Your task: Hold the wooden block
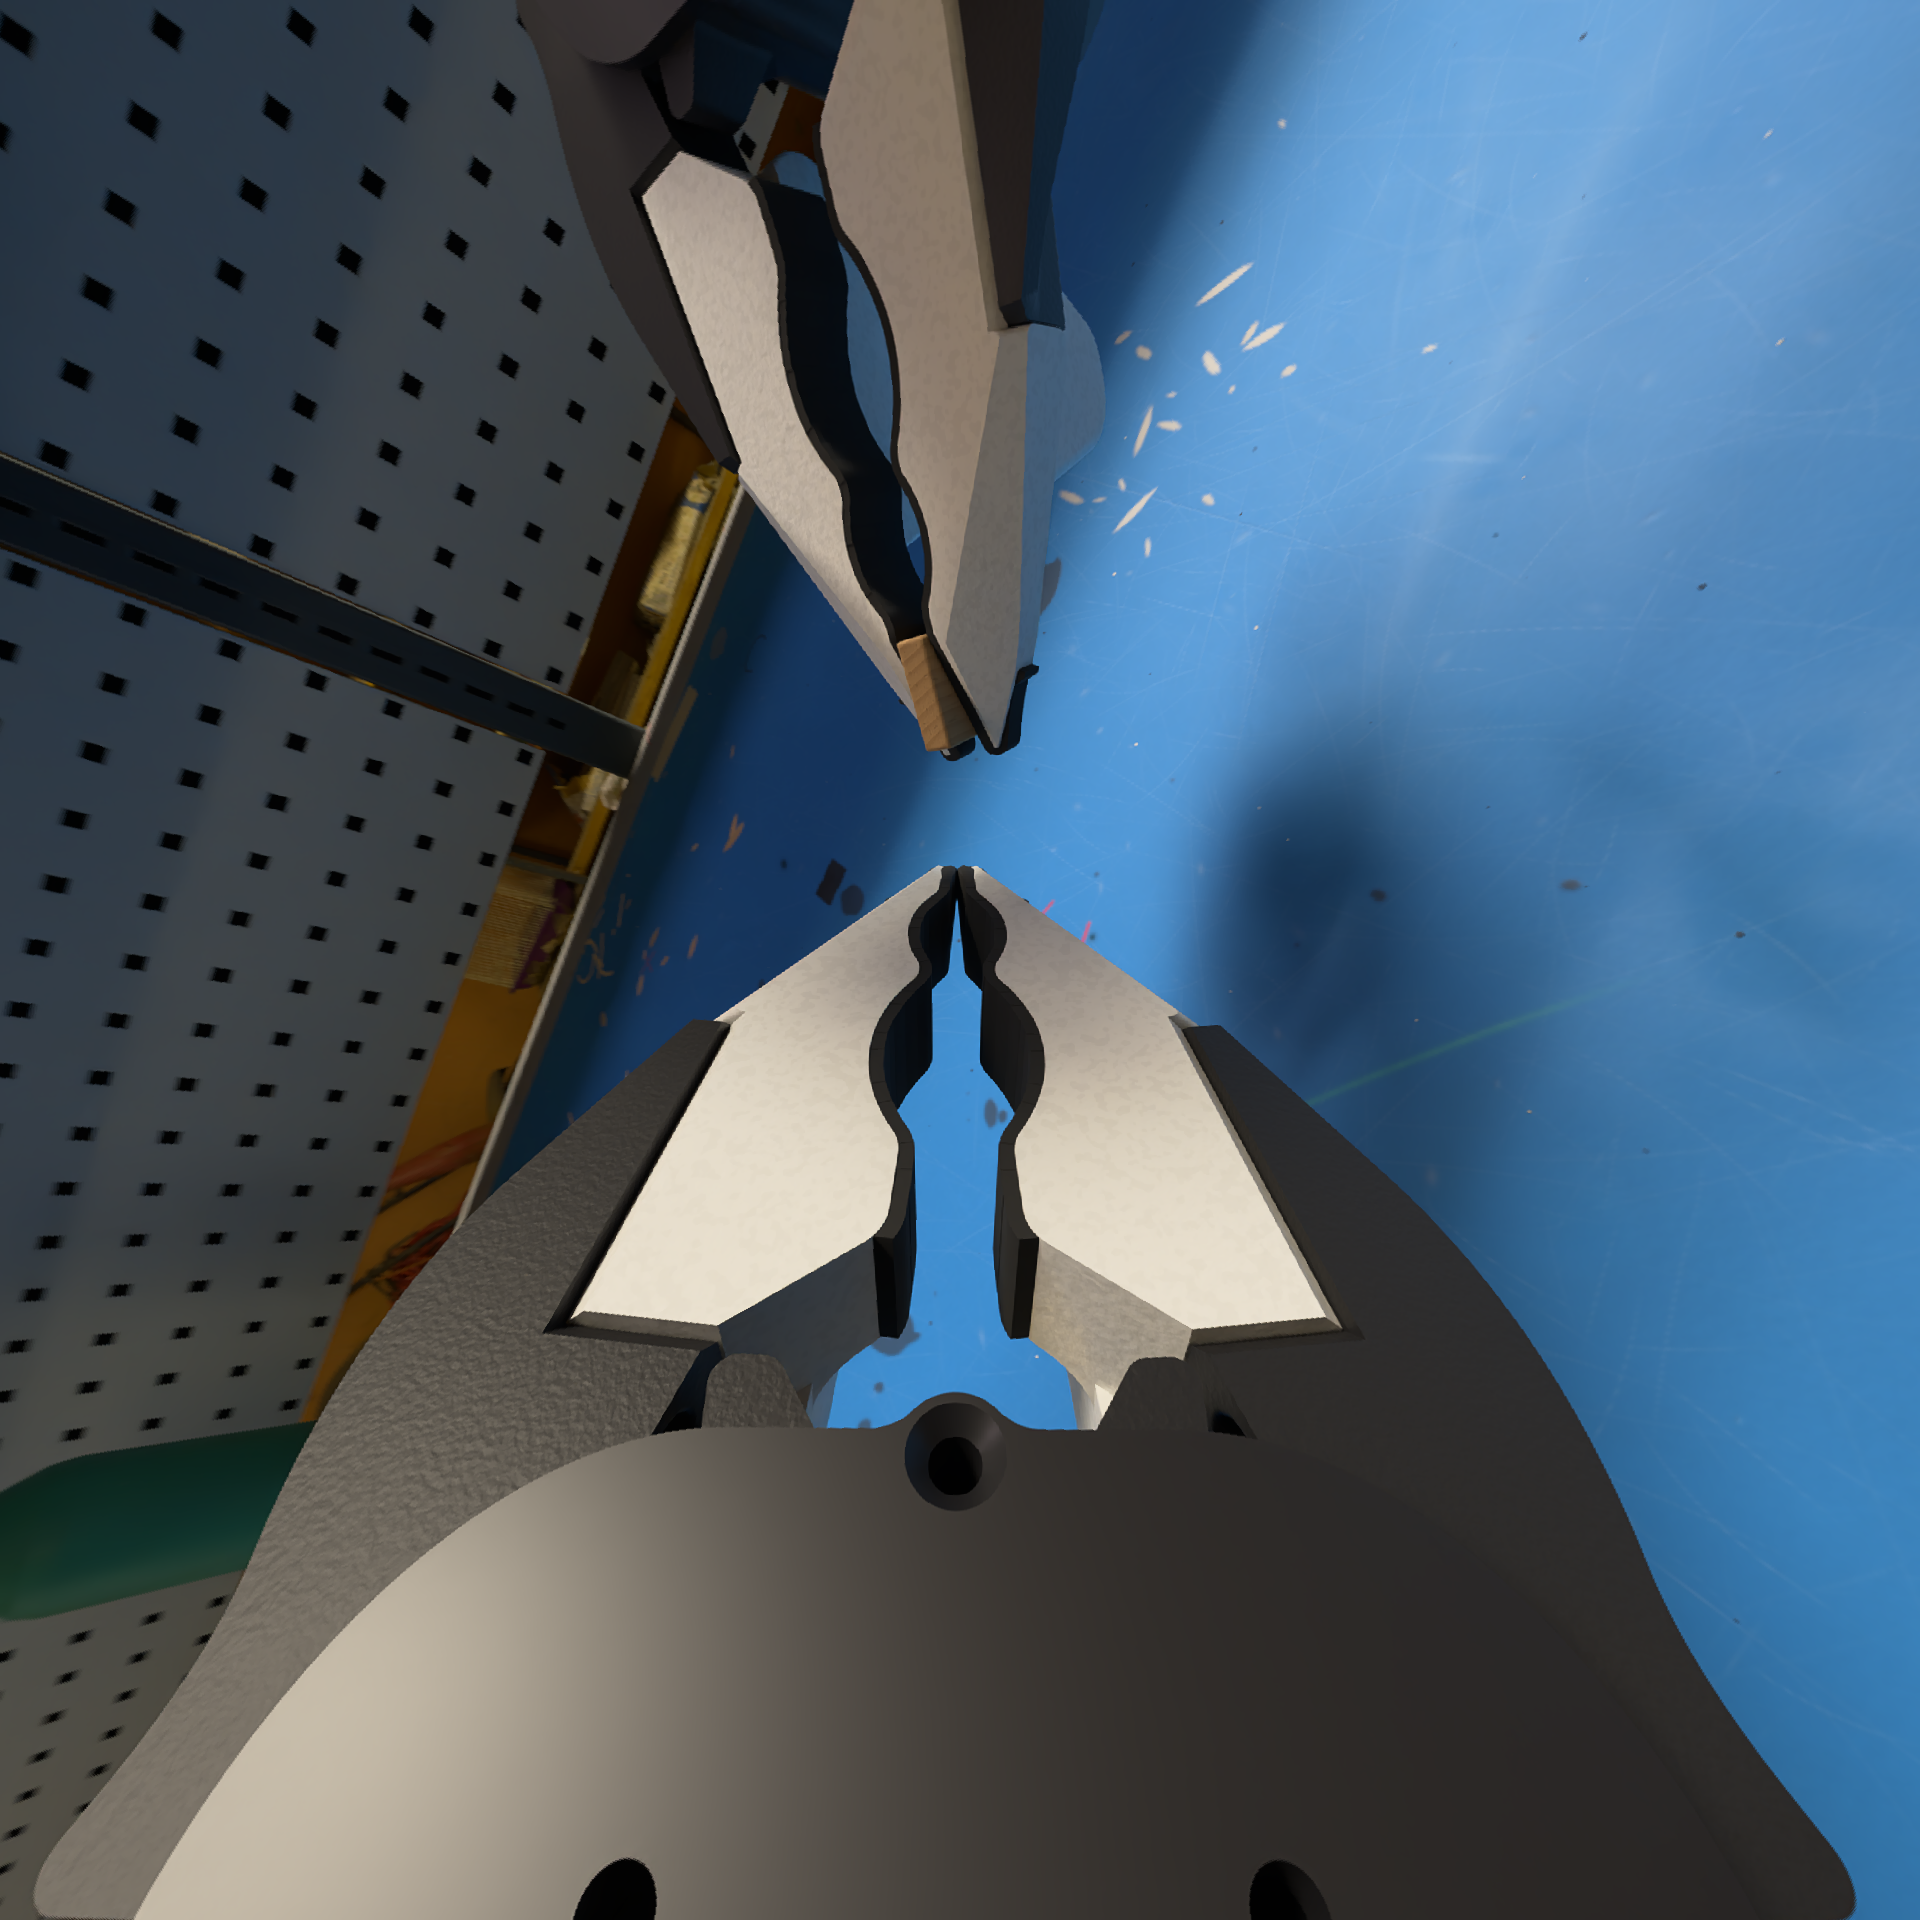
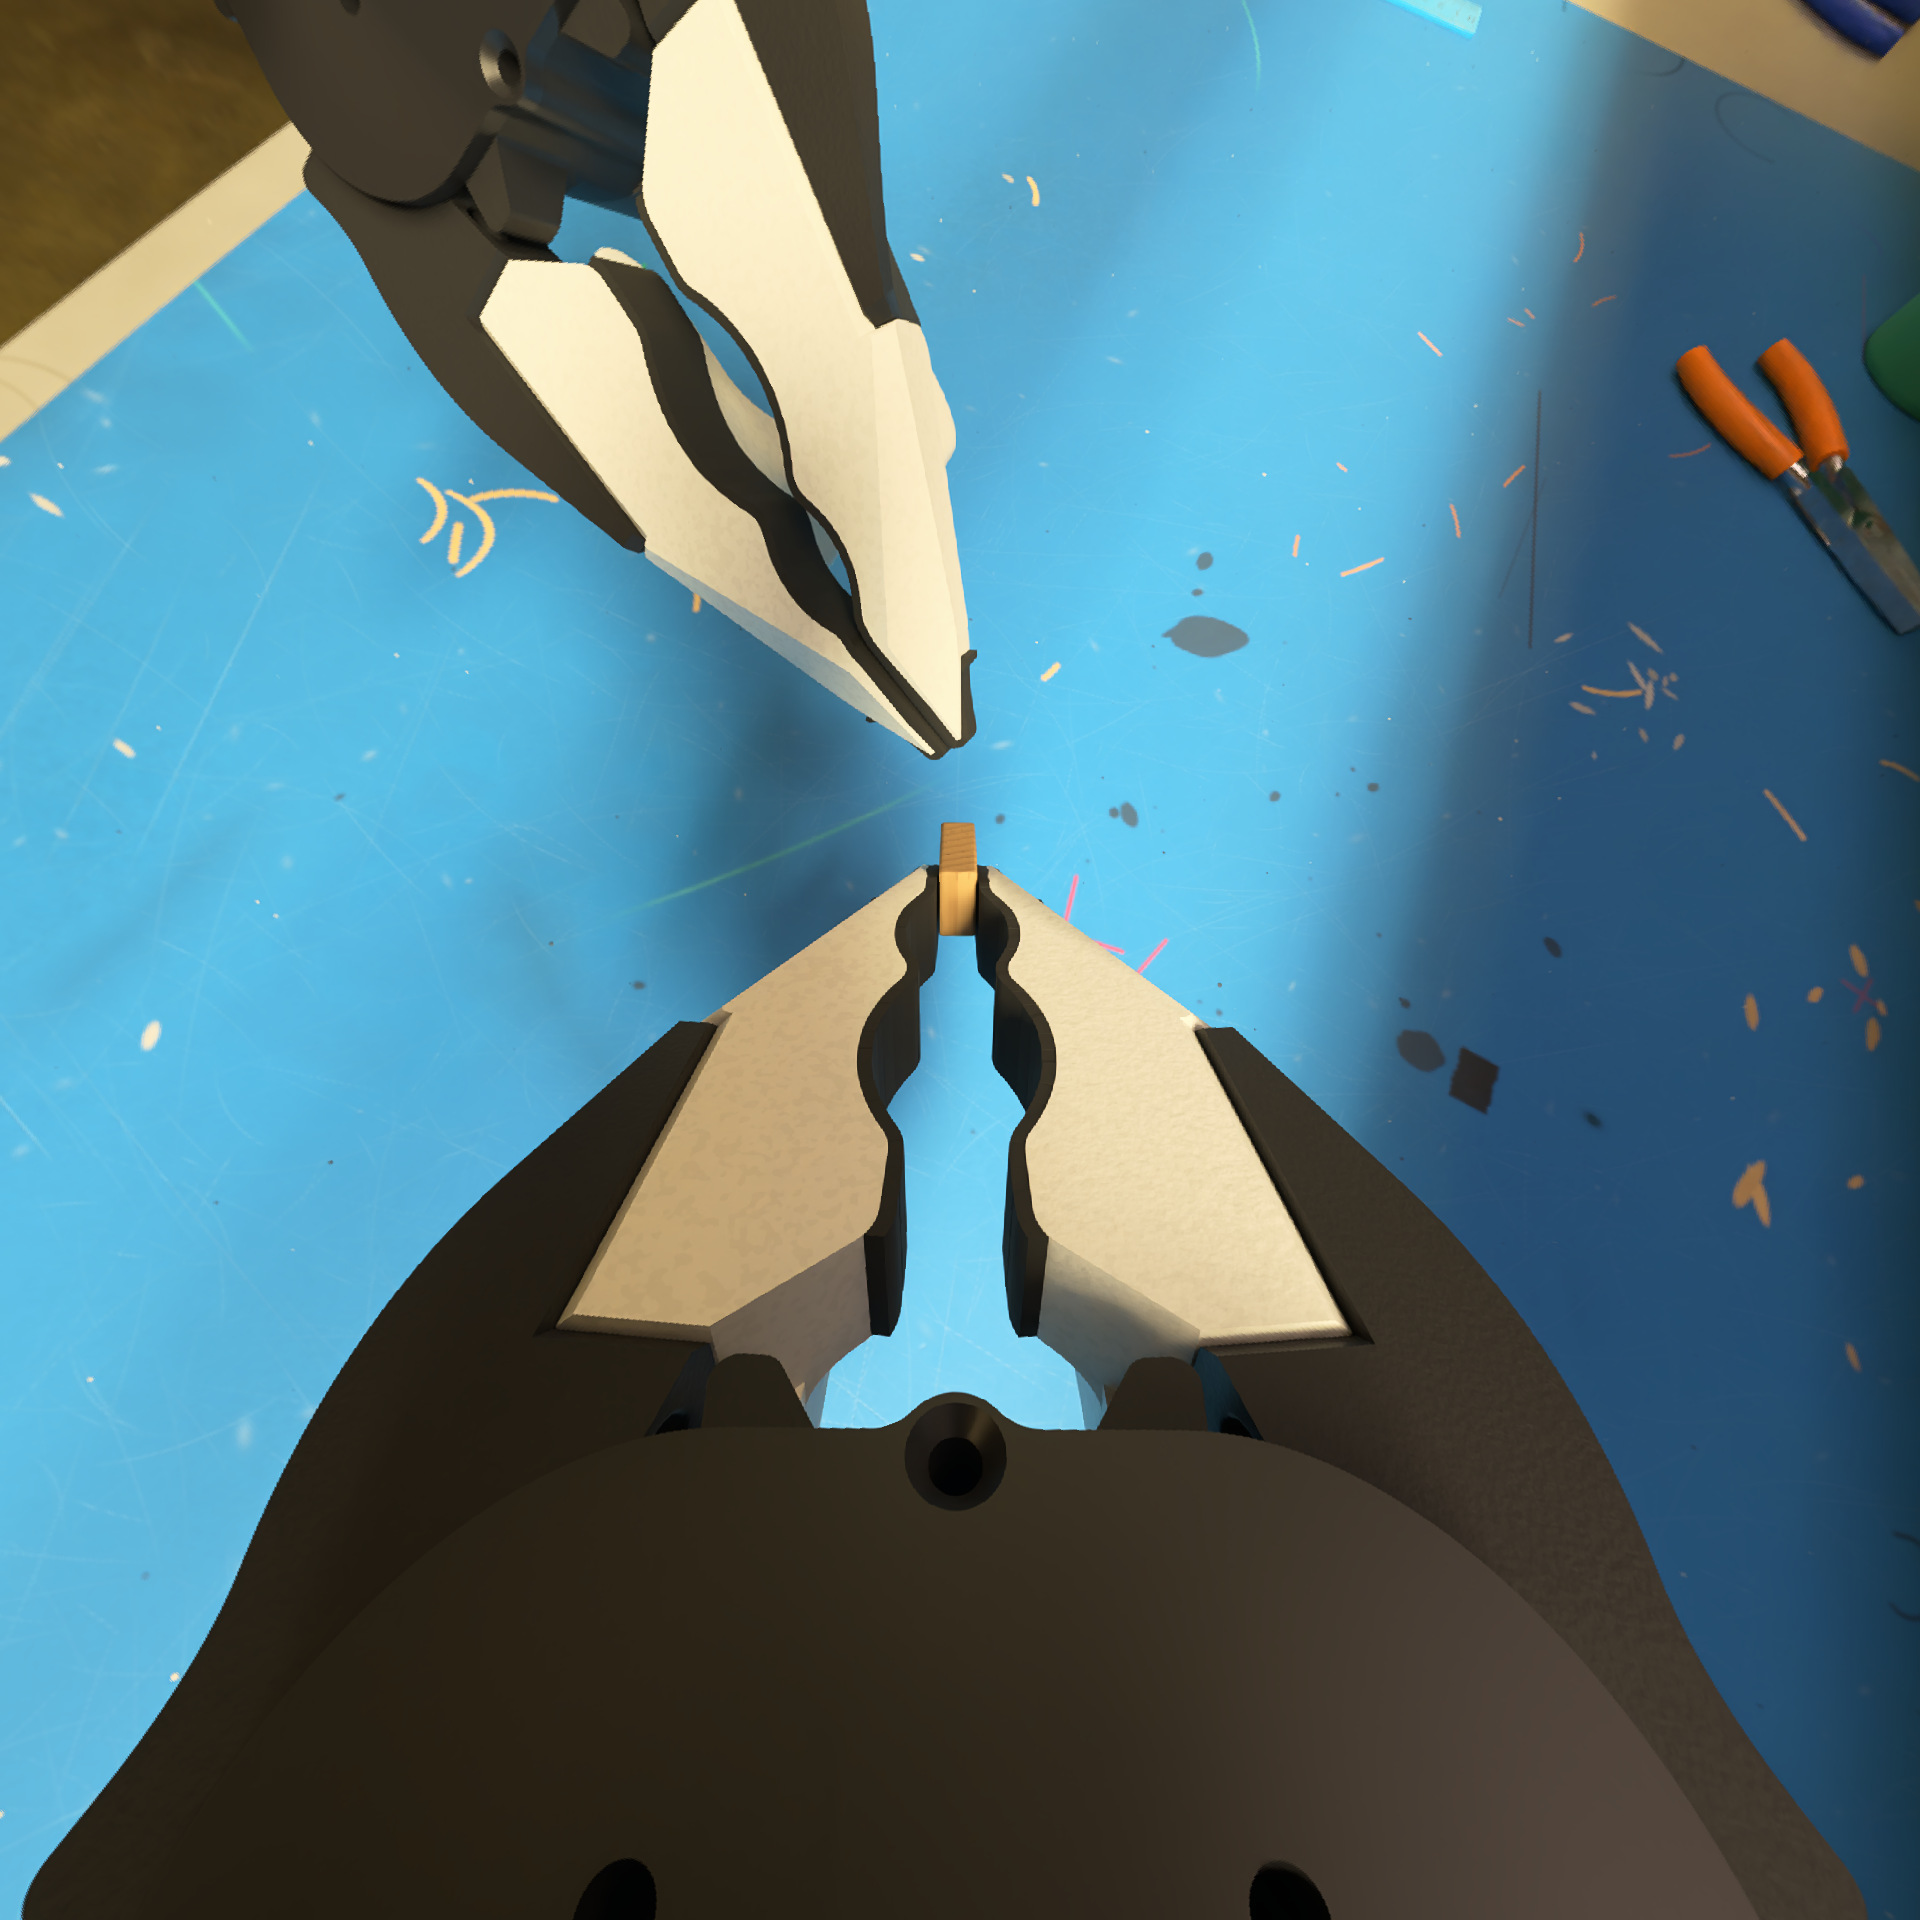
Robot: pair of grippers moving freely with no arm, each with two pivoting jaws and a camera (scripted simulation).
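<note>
Your right gripper (image 2: 957, 871) pinching the small wooden block (image 2: 957, 878) at its tips above the blue mat (image 2: 312, 831), your left gripper (image 1: 957, 871) pressed together, tips close opposite, orange-handled pliers (image 2: 1803, 457) near the mat's edge

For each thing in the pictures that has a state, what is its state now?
Wooden block: clamped at the fingertips, clear of the blue mat.
Right hand-held gripper: shut on the wooden block.
Left hand-held gripper: shut, holding nothing.
Orange-handled pliers: lying on the mat.
</note>
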